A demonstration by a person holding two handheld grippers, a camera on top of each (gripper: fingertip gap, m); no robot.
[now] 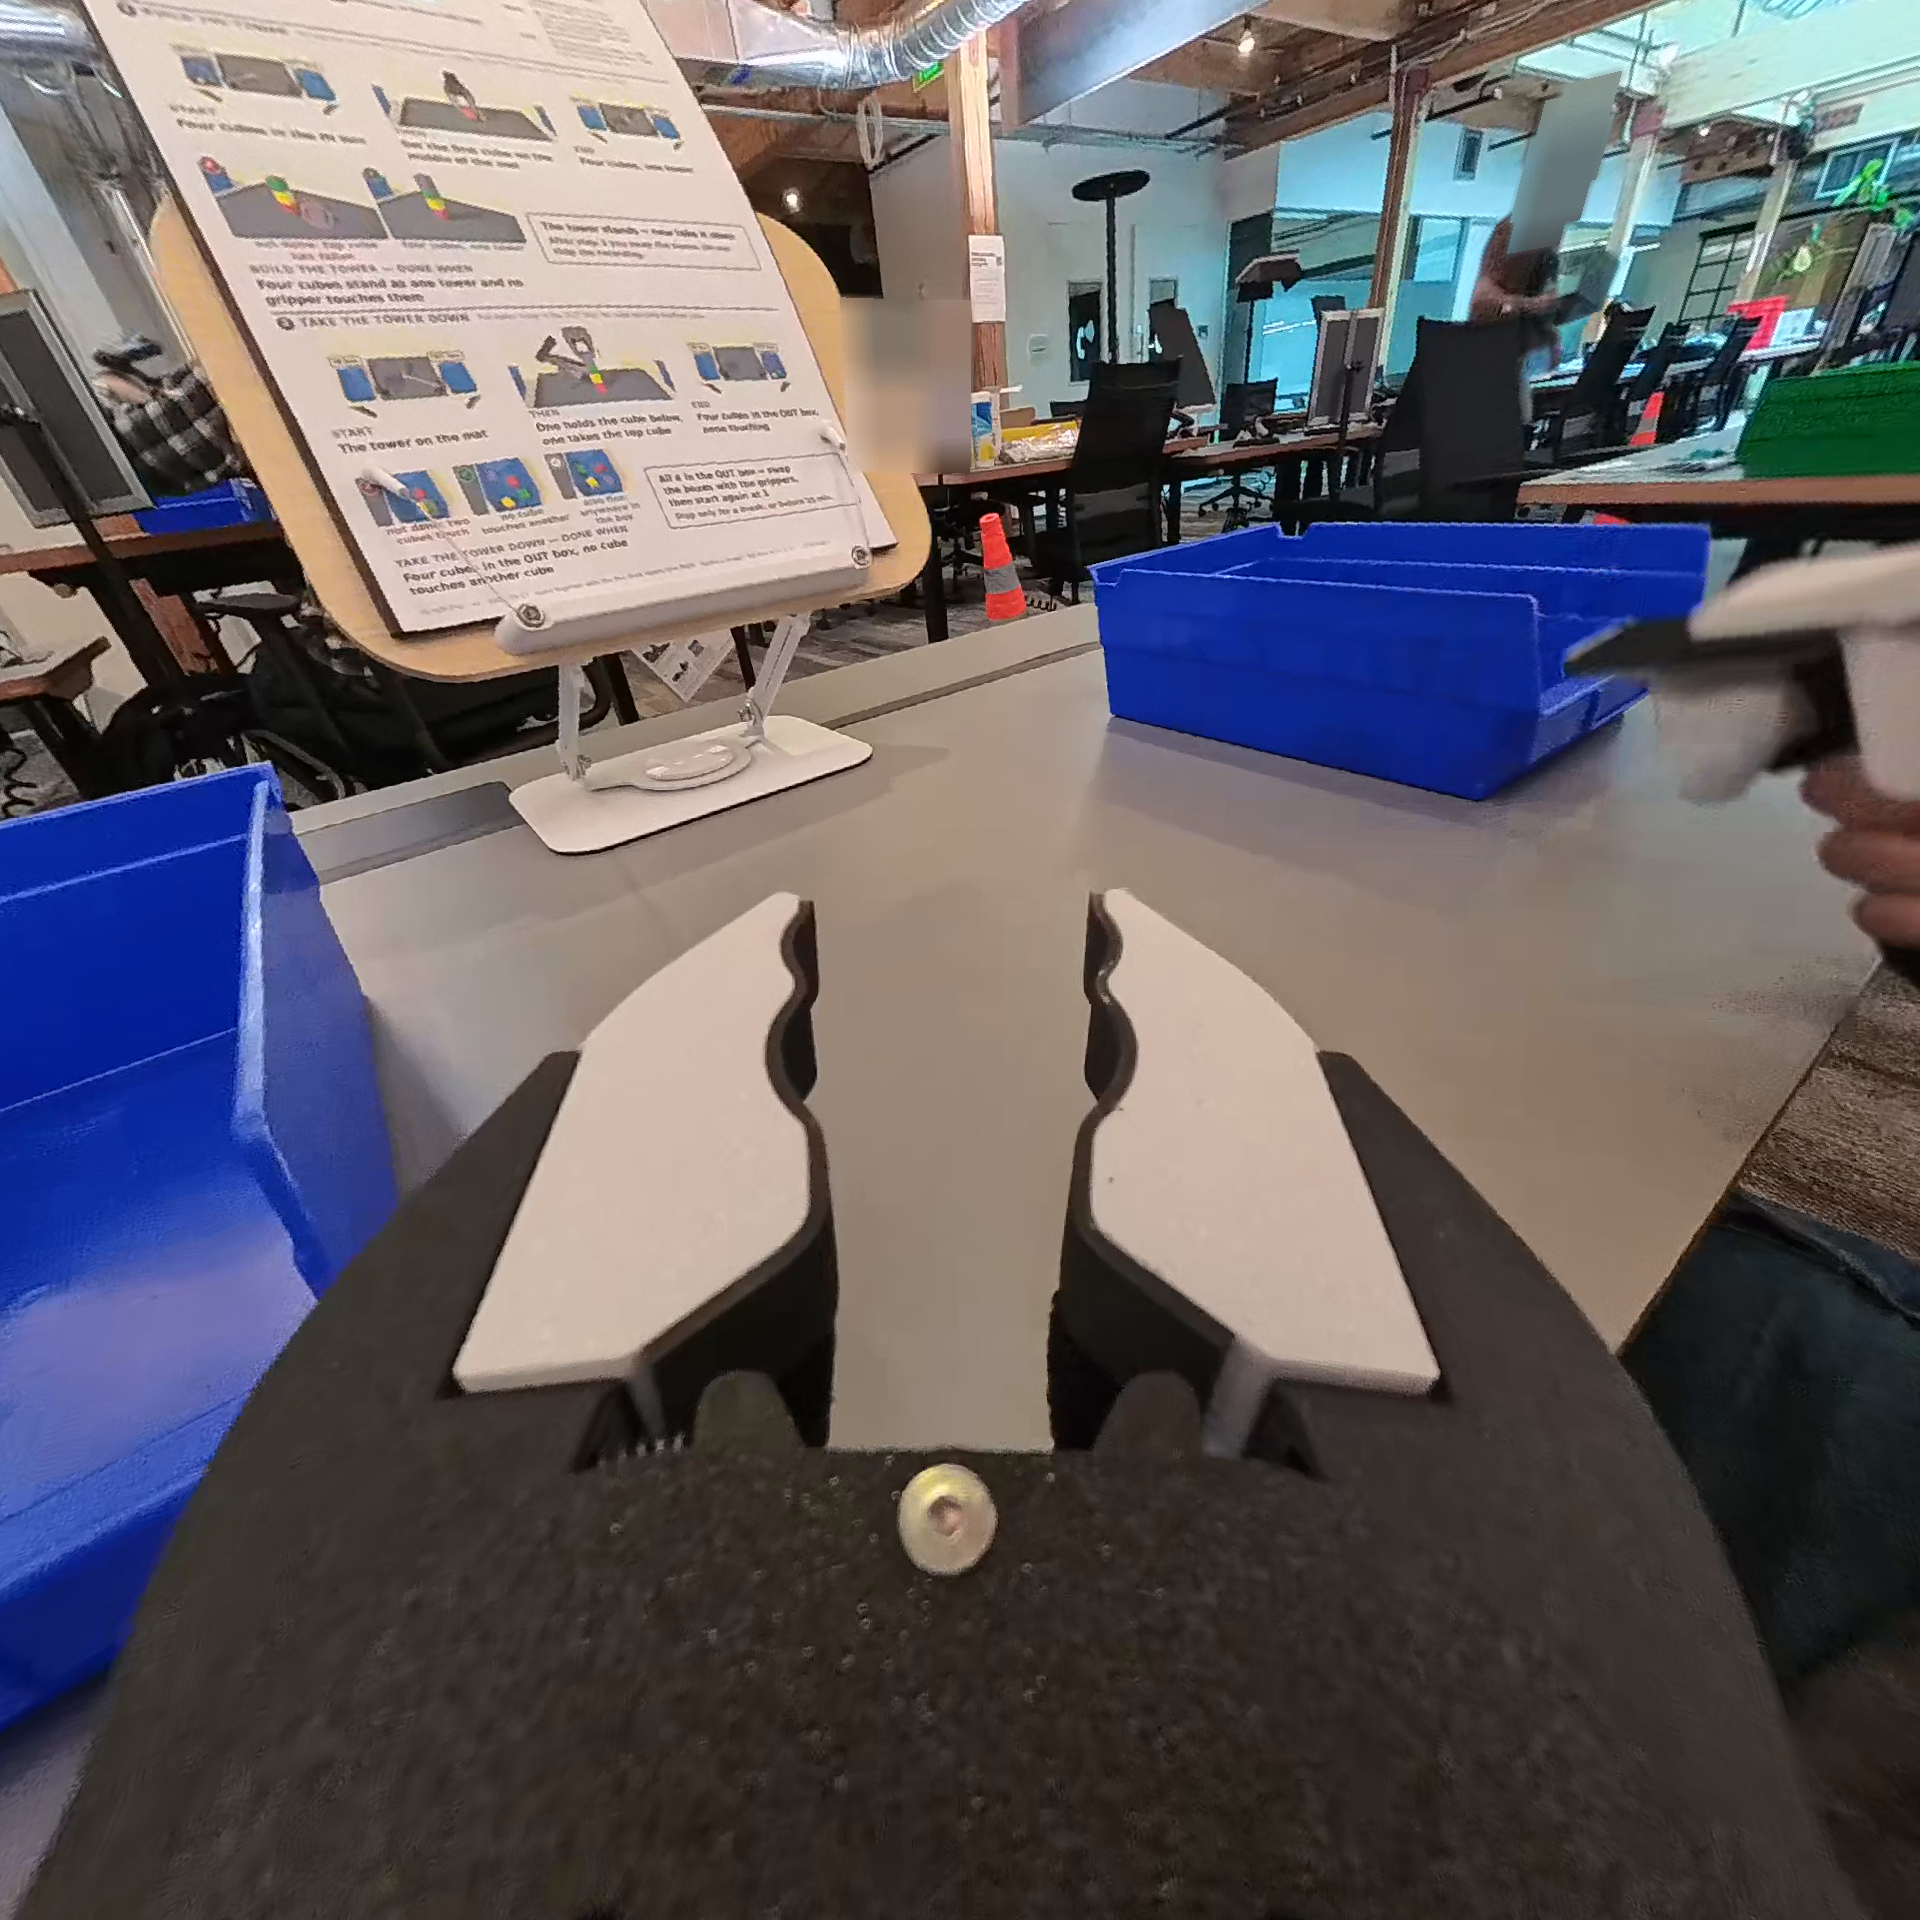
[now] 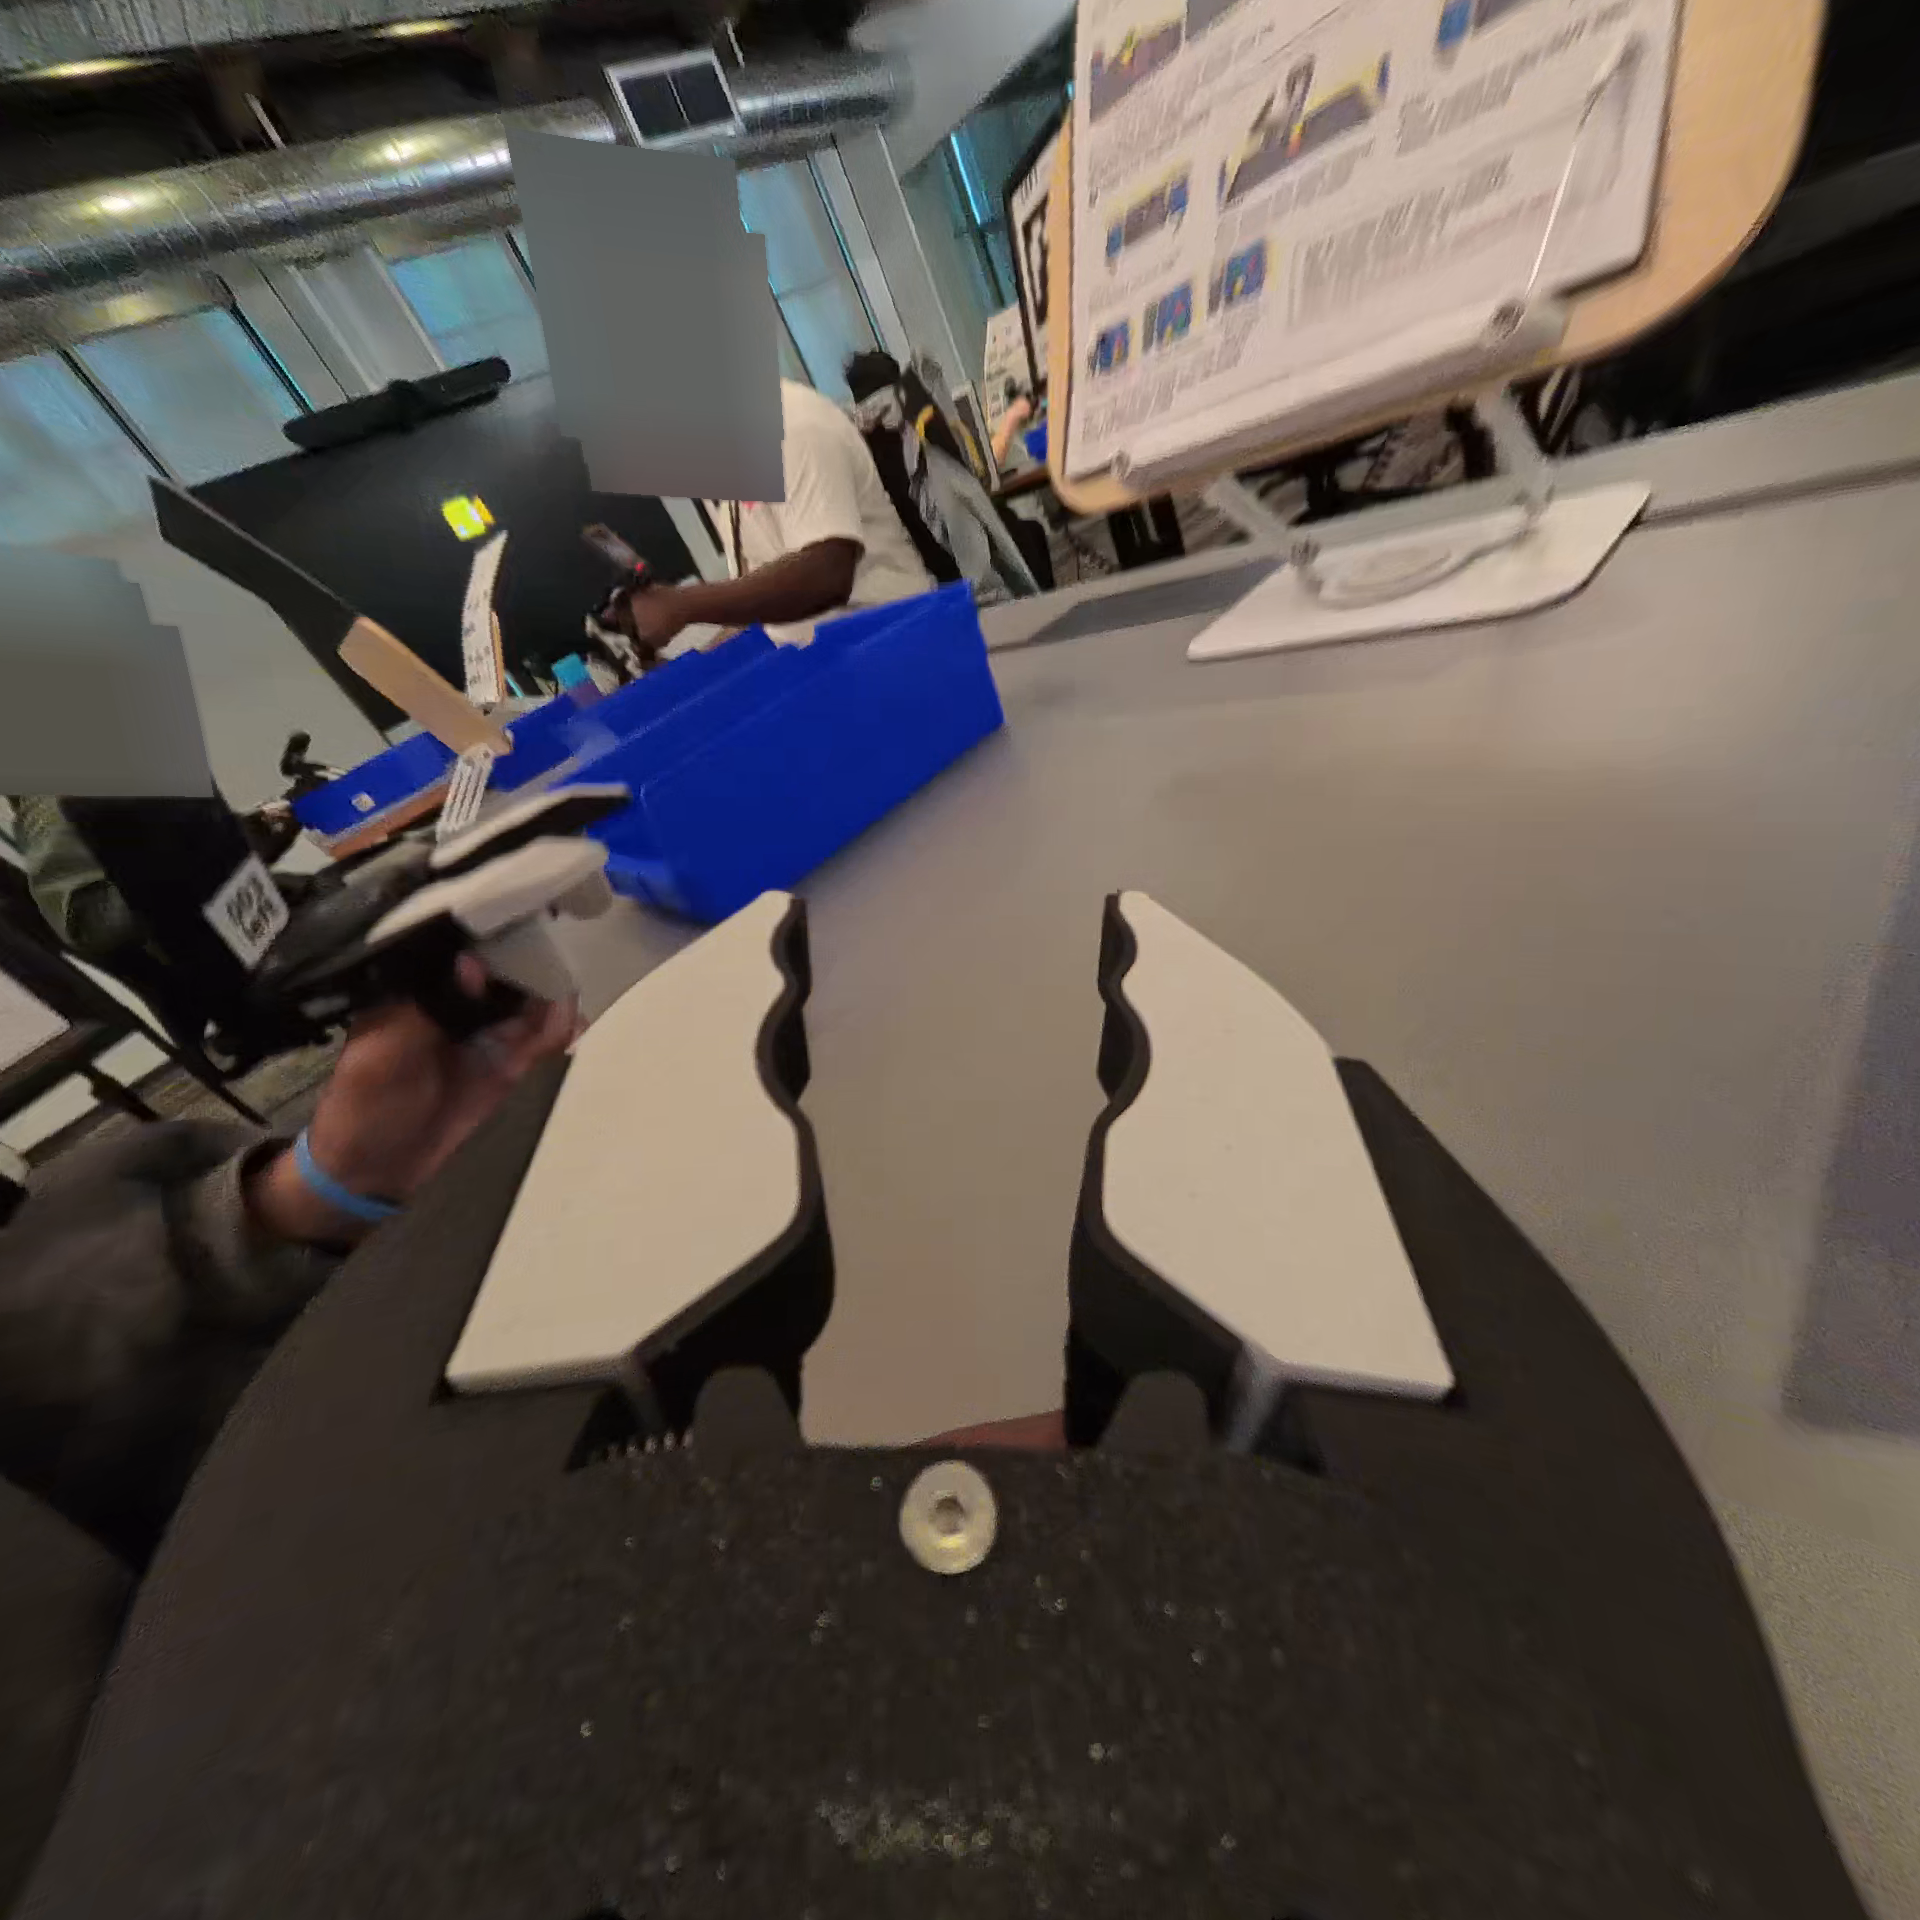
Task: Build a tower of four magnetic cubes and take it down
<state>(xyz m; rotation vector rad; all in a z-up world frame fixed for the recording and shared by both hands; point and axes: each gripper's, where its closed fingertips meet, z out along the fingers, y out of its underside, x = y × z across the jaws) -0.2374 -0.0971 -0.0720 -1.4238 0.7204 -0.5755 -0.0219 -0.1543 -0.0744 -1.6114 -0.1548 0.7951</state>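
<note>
Left claw: left gripper [image 1: 948, 914], white-faced fingers on a black body, spread apart with only bare table between them; nothing held.
Right claw: right gripper [image 2: 951, 909], same build, likewise spread wide and empty; a second sighting in the left wrist view at 3 o'clock [image 1: 1662, 649], blurred, aimed toward the bin ahead.
Surface: smooth grey tabletop [image 1: 1299, 935], bare between both pairs of fingers.
Near bin: blue plastic bin with tall walls [image 1: 135, 1091] at 9 o'clock of the left claw, just beside it; inside only partly shown, no cube visible there.
Far bin: shallow blue plastic tray with a divider [image 1: 1392, 644] at 1 o'clock of the left claw, well apart; contents hidden behind its wall.
Cubes: none of the four magnetic cubes visible in either view; no tower on the table.
Instruction board: printed sheet on a wooden stand with white base [image 1: 499, 312] at 11 o'clock, beyond the working area.
Deciding relation: judged from bin positions, tall-walled bin nearer the left claw, shallow tray nearer the right; cubes presumably in one of them, which one not possible to tell.
Long axis: not applicable to a cube; tray long side lying across the view.
Stage: probably start or end of a cycle, nothing stacked.
</note>
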